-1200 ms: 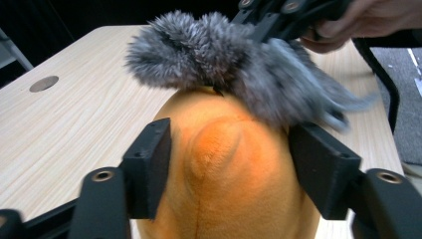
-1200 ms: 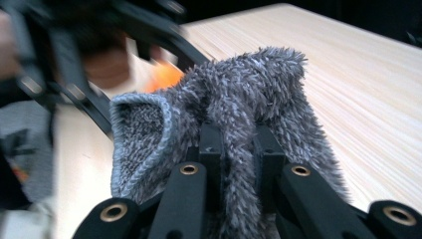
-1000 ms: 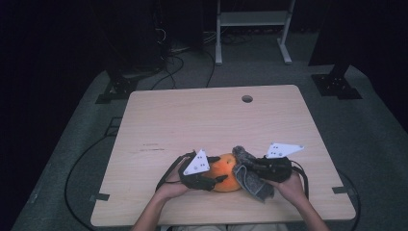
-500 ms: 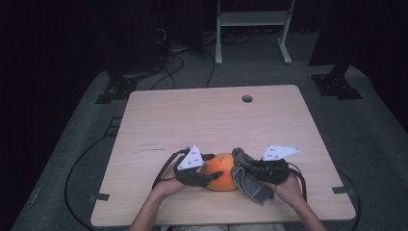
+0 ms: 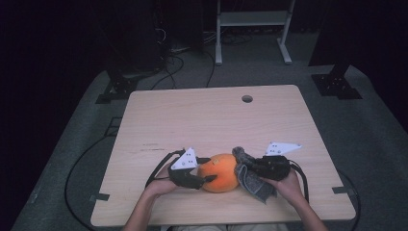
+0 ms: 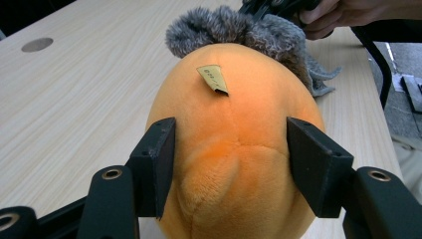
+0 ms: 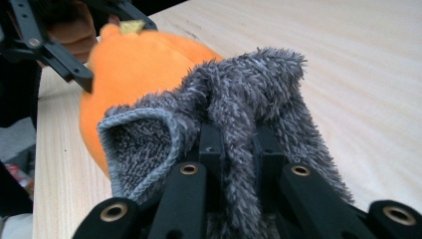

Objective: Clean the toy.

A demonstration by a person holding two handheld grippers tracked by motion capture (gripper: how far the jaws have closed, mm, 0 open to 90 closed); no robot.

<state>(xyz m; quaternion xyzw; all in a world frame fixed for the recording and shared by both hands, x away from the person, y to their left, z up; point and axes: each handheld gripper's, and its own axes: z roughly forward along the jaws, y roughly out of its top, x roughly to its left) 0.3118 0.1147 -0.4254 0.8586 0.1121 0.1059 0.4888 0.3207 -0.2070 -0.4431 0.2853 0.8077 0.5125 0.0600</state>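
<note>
So basically the orange plush ball (image 5: 219, 172) sits low and centre in the high view, near the front edge of the counter (image 5: 211, 120), wedged between both hands. The left gripper (image 5: 201, 179) comes at it from the left of the frame, and its jaws have just been closing in with the plush between them. In the left gripper view the two black pads (image 6: 160, 164) sit tight on either flank of the soft body, and the fabric looks a bit pinched, so I'd call that a grasp on the ball. My guess is it's there to pin the thing down so it doesn't roll.

The right gripper (image 7: 233, 149) is clenched hard on a fold of the grey fuzzy cloth (image 7: 239, 99), which bunches up between its jaws. That cloth drapes against the right side of the ball, touching it. Looks to me like it's held that way so it can be pulled over or off the plush while the other hand steadies it. The little tan tag (image 6: 214, 78) on the ball faces up.
</note>
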